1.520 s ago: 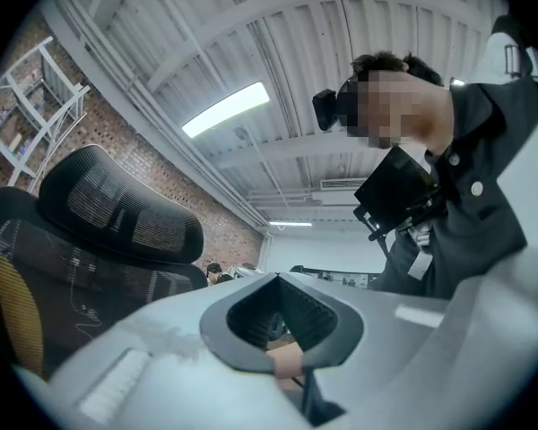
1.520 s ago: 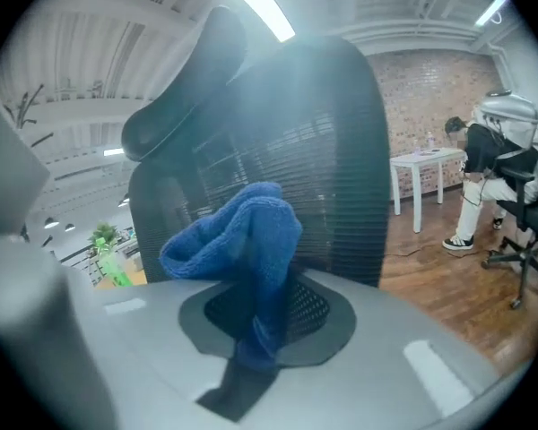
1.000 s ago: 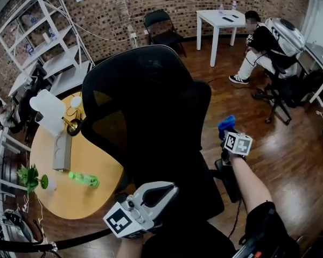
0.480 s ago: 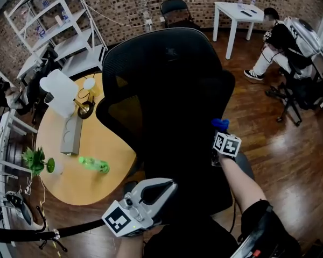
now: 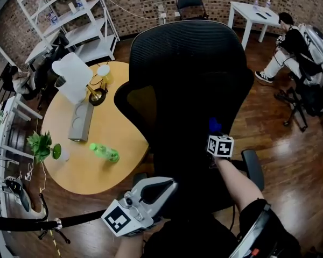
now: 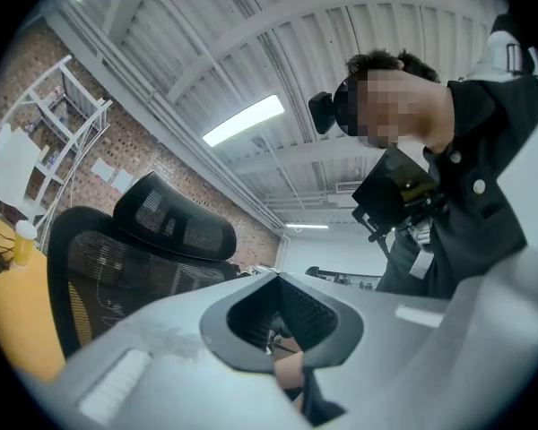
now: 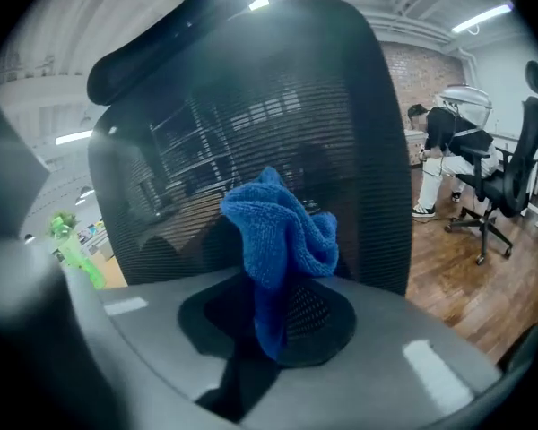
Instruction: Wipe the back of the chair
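right gripper (image 5: pixel 214 132), cloth (image 7: pixel 278 231) against chair (image 5: pixel 188 74)

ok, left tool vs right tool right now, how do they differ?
Load: right tool is shut on a blue cloth; left tool is shut on nothing.
Place: right tool is held up at the black mesh chair back; left tool sits low by the person's body.
Aim: right tool faces the chair back; left tool tilts up toward the ceiling.
Shared: grey jaws, a marker cube each.
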`<state>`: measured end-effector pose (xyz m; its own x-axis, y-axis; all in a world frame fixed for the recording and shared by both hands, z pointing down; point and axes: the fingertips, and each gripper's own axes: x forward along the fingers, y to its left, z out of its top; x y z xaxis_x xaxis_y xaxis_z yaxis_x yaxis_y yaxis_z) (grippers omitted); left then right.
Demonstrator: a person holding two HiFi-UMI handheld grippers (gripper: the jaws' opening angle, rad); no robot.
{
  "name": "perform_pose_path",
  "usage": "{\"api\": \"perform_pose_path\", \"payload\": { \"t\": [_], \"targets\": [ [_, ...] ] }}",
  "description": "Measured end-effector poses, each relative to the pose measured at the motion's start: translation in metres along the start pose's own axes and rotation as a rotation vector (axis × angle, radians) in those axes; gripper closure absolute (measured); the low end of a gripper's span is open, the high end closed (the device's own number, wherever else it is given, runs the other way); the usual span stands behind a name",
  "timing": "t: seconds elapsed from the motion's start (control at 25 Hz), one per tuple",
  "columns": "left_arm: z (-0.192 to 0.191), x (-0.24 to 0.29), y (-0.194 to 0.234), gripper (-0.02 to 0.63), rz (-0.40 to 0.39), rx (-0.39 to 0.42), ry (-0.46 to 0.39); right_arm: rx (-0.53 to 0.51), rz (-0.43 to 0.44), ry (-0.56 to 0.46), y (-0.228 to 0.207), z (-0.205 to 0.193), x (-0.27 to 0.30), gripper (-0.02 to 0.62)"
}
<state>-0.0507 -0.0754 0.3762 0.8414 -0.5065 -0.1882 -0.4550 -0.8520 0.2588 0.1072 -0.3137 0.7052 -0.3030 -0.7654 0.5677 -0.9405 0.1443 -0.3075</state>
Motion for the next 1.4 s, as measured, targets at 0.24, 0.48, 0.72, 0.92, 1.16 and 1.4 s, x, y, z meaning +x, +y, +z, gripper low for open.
{"api": "perform_pose_path", "payload": {
  "t": [0.24,0.48,0.72,0.92,1.16,1.4],
  "targets": [
    [0.009,-0.032,0.006,0.601,0.061,0.01,-0.015,-0.096,0.112,0.066,0.074,-0.03,0.018,0.541],
    [0.018,-0.061,0.011,0.601,0.13,0.016,-0.039,-0.206,0.246,0.15,0.151,-0.062,0.035,0.541],
    [0.03,-0.083,0.007,0.601,0.207,0.028,-0.057,-0.252,0.334,0.195,0.204,-0.083,0.04,0.541],
    [0.024,-0.106,0.014,0.601,0.304,0.032,-0.058,-0.323,0.446,0.23,0.247,-0.105,0.05,0.541],
    [0.01,-0.112,0.015,0.601,0.366,0.02,-0.051,-0.411,0.638,0.271,0.281,-0.144,0.04,0.541],
    [-0.006,-0.104,0.021,0.601,0.397,0.009,-0.035,-0.407,0.533,0.308,0.224,-0.146,0.07,0.541]
  ]
}}
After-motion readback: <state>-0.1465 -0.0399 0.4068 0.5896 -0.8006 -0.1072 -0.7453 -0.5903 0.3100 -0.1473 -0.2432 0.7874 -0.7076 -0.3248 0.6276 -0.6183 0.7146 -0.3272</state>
